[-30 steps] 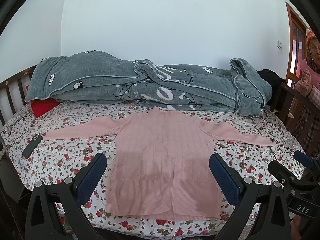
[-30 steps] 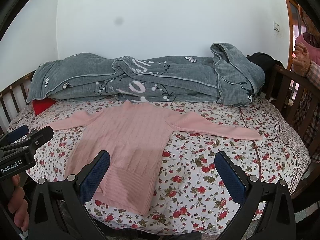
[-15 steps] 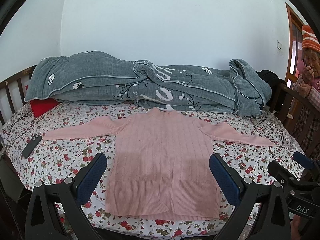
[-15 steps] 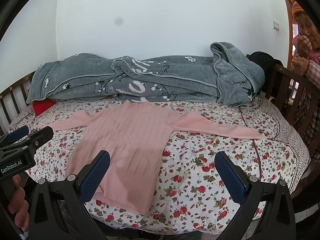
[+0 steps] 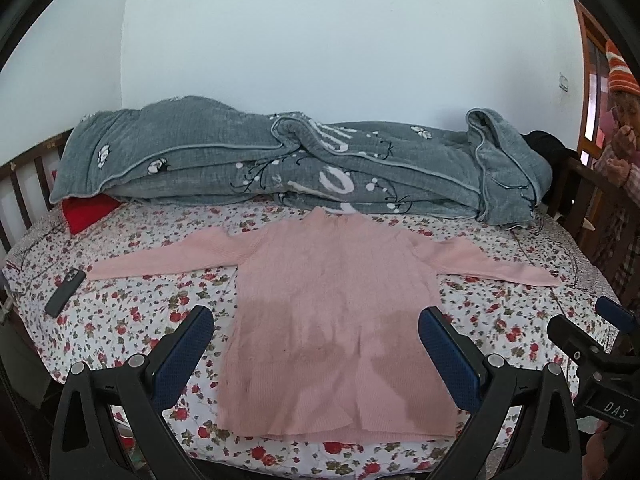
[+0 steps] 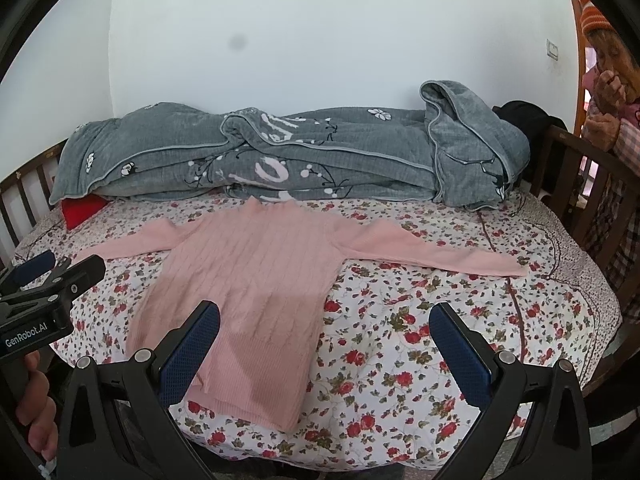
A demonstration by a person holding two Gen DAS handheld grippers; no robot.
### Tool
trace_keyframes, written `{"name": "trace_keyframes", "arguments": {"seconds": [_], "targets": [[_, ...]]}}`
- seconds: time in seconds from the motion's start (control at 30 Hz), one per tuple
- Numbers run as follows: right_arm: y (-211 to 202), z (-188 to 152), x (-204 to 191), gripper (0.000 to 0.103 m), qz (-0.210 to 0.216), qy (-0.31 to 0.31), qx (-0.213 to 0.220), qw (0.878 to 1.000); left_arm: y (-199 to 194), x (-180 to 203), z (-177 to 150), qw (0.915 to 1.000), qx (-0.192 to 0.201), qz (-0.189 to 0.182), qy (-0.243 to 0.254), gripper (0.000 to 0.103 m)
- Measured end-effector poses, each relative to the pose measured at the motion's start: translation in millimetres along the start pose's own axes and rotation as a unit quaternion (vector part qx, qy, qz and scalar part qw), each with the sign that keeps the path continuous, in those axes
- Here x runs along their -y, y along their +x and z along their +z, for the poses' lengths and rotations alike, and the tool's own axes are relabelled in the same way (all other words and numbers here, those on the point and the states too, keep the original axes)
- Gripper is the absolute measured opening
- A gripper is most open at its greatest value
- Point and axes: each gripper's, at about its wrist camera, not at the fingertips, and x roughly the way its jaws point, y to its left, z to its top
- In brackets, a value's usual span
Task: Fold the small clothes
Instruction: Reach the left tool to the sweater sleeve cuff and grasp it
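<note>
1. The red item (image 5: pixel 86 212) was seen tucked under the grey quilt (image 5: pixel 280 168) – mostly hidden; what it was could not be told.
2. A person (image 6: pixel 612 120) was cut off at the right frame edge.
3. The pink sweater (image 5: pixel 336 320) was laid flat on the floral bed sheet (image 6: pixel 420 340), sleeves spread, hem at the near edge – open sheet was left on both sides.
4. A dark phone (image 5: pixel 65 293) was noted near the left sleeve end.
5. The left gripper (image 5: pixel 316 354) was held over the hem, jaws spread wide, nothing gripped.
6. The right gripper (image 6: pixel 324 354) was held wide apart too, empty, right of the sweater body.
</note>
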Motion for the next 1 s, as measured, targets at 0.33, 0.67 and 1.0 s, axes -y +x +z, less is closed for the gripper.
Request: {"name": "trace_keyframes", "arguments": {"seconds": [0.33, 0.67, 1.0], "targets": [[42.7, -12.8, -26.4, 0.102, -0.002, -0.04, 0.056, 0.998, 80.9, -55.9, -38.6, 0.9982, -0.035, 0.045, -0.016, 0.103], [131.4, -24.1, -37.8, 0.102, 0.054, -0.011, -0.008, 0.998, 157.9, -173.4, -62.4, 0.9864, -0.094, 0.059, -0.122, 0.102], [181.3, -16.6, -13.0, 0.099, 0.089, 0.058, -0.077, 0.991, 239.5, -282.7, -11.0, 0.9724, -0.111, 0.03, -0.203, 0.101]]}}
